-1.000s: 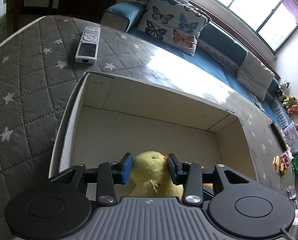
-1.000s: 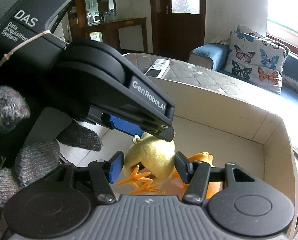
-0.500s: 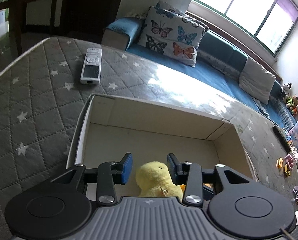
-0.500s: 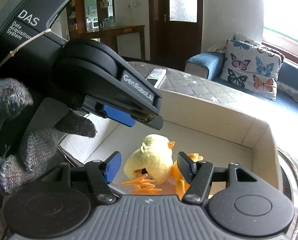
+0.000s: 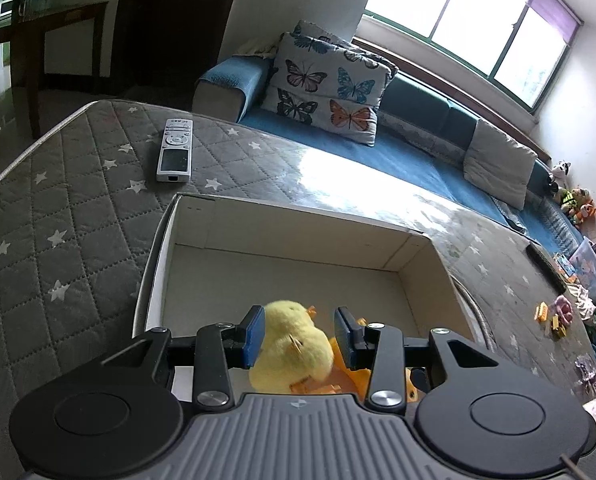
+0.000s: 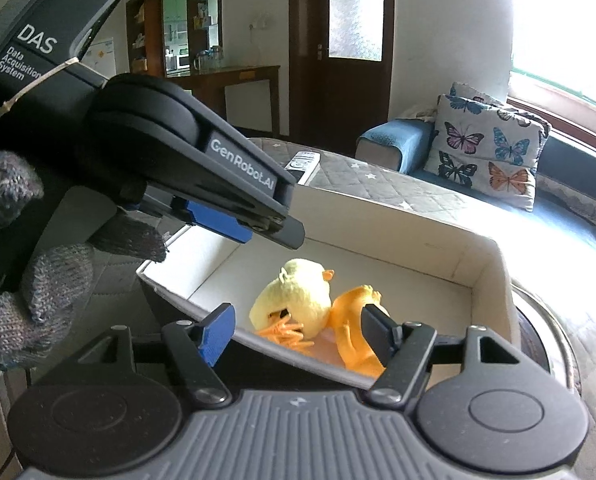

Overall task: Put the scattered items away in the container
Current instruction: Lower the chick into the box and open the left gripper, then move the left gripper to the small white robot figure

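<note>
Two toys sit in the white cardboard box (image 6: 494,276): a fluffy pale-yellow plush chick (image 6: 298,298) with an orange beak and splayed orange feet, and right beside it, touching, an orange toy (image 6: 352,320) whose shape is hard to make out. Left gripper (image 5: 298,334) hangs over the box, fingers apart, and from its own camera the chick shows in the gap between the blue pads (image 5: 253,334), down on the box floor. The right gripper (image 6: 298,334) is spread wide too, gripping nothing, chick and orange toy lying beyond its fingertips. The right view shows the left gripper from the side, held by a grey knitted glove (image 6: 37,292). Only the left view gives the whole silver remote (image 5: 175,150) on the grey starred quilt (image 5: 57,240).
</note>
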Motion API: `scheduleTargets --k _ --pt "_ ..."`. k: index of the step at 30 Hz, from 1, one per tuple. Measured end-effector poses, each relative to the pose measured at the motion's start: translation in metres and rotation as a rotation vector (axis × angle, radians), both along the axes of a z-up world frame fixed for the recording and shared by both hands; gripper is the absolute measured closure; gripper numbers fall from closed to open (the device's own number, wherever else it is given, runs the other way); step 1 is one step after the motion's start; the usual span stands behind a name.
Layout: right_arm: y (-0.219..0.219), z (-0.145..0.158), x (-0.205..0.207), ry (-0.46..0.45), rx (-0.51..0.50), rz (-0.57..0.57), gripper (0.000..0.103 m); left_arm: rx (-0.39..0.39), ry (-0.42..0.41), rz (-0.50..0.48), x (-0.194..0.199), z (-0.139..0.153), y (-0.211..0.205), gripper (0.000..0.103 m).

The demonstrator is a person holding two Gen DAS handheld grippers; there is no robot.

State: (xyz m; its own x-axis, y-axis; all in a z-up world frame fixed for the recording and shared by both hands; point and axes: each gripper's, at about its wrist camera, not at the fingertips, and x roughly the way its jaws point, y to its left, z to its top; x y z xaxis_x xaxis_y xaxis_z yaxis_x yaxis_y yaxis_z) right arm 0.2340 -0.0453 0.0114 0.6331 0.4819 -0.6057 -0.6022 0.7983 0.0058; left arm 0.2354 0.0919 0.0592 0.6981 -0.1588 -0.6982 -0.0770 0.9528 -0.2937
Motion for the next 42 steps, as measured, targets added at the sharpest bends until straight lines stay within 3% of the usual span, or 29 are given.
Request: scheduleTargets --k 21,42 --pt "-0.037 -0.011 -0.065 0.008 0.005 -0.061 0.028 0.012 0.002 -0.072 -0.056 -0.01 -0.036 0.062" --pt "-0.088 -0.04 -0.097 0.108 0.019 -0.167 0.028 -0.007 0.077 -0.158 -0.075 -0.036 -0.083 0.062"
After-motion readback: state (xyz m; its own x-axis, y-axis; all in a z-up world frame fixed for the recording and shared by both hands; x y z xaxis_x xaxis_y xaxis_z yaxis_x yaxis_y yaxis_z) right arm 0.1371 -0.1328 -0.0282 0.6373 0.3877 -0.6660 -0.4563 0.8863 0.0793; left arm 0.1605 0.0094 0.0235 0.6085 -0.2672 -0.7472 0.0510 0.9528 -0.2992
